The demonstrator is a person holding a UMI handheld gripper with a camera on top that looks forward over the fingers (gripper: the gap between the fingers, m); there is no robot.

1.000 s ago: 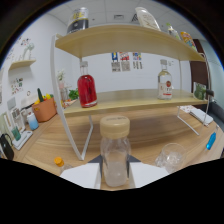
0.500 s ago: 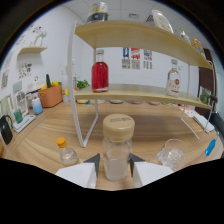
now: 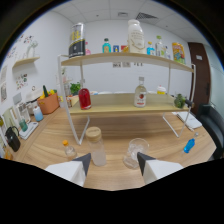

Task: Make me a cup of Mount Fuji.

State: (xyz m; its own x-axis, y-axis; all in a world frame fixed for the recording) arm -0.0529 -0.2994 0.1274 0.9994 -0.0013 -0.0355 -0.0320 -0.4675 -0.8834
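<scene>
A clear bottle with a tan lid (image 3: 95,148) stands upright on the wooden table (image 3: 115,127), just ahead of my left finger (image 3: 80,166). An empty clear glass (image 3: 135,152) stands to its right, just ahead of my right finger (image 3: 148,165). My gripper (image 3: 114,158) is open with the fingers spread wide. Nothing is pressed between them. The bottle and the glass are apart from each other.
A white-framed two-tier shelf (image 3: 120,107) stands beyond them, with a red bottle (image 3: 85,98) and a clear red-labelled bottle (image 3: 141,93) on the lower board and jars on top. A small yellow-capped bottle (image 3: 67,148) sits left of the bottle, a blue object (image 3: 188,145) far right, an orange pot (image 3: 49,103) at the left.
The fingers have spread apart and let go of the lidded bottle, which now stands on the table. The gripper has pulled back and swung right, bringing the glass ahead of the right finger.
</scene>
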